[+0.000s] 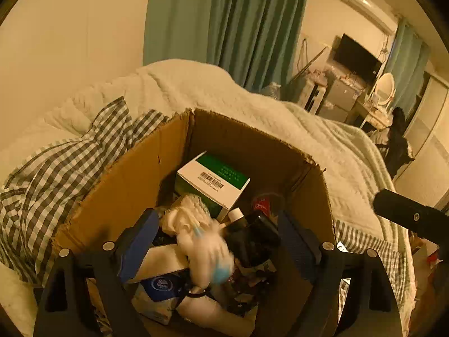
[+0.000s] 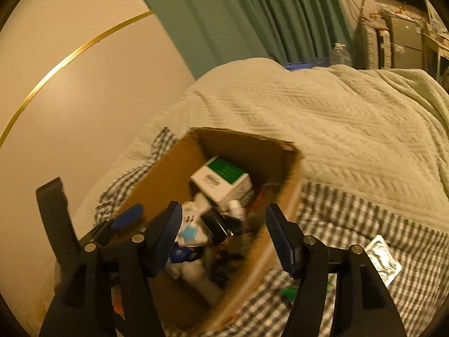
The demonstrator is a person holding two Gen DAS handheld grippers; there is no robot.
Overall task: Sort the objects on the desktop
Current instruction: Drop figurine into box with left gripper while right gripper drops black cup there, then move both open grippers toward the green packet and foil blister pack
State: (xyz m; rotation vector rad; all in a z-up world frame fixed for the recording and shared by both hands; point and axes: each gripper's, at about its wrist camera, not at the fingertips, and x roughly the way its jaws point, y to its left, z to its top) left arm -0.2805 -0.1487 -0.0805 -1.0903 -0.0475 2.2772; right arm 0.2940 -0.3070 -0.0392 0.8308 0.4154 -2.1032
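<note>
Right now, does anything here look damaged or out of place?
Yes. The cardboard box has ragged, torn top edges and sits on a bed, not a desk. A silver foil packet lies loose on the checked sheet outside it.

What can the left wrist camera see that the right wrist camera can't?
Only the left wrist view shows the dark television, the oval vanity mirror and the air conditioner on the wall.

Only the right wrist view shows a silvery foil packet lying on the checked cloth, and the gold trim line on the wall.

Both show the cardboard box, the green and white carton inside it, the cream blanket, the green curtain, and open jaws holding nothing on the left gripper and right gripper.
</note>
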